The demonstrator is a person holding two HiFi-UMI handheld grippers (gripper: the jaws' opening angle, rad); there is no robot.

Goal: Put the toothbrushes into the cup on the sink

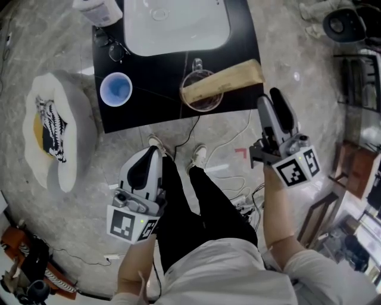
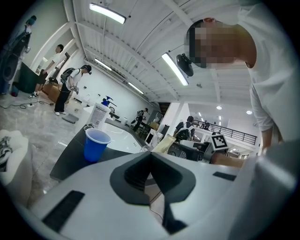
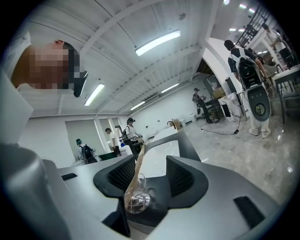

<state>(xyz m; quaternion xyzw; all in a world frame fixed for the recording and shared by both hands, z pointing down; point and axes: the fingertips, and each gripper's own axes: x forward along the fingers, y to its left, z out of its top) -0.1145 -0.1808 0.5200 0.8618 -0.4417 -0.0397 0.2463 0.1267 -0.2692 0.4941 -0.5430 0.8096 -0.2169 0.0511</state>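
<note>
A clear glass cup [image 1: 199, 90] with a handle stands near the front edge of the black counter [image 1: 241, 36]. A long tan toothbrush pack [image 1: 225, 81] rests in it and leans out to the right. My right gripper [image 1: 269, 99] hovers just off the counter's front right corner, apart from the pack. In the right gripper view its jaws [image 3: 149, 176] stand open and empty, with the glass cup [image 3: 137, 200] and pack [image 3: 137, 166] seen beyond them. A blue cup [image 1: 115, 89] stands at the counter's left. My left gripper [image 1: 151, 155] stays low over the floor, its jaws [image 2: 151, 161] shut and empty.
A white sink basin [image 1: 175, 24] fills the counter's back. Spectacles [image 1: 113, 47] and a white bottle [image 1: 98, 11] lie at the back left. A white patterned cushion [image 1: 56, 128] sits on the floor to the left. Cables [image 1: 238, 179] trail over the floor by my feet.
</note>
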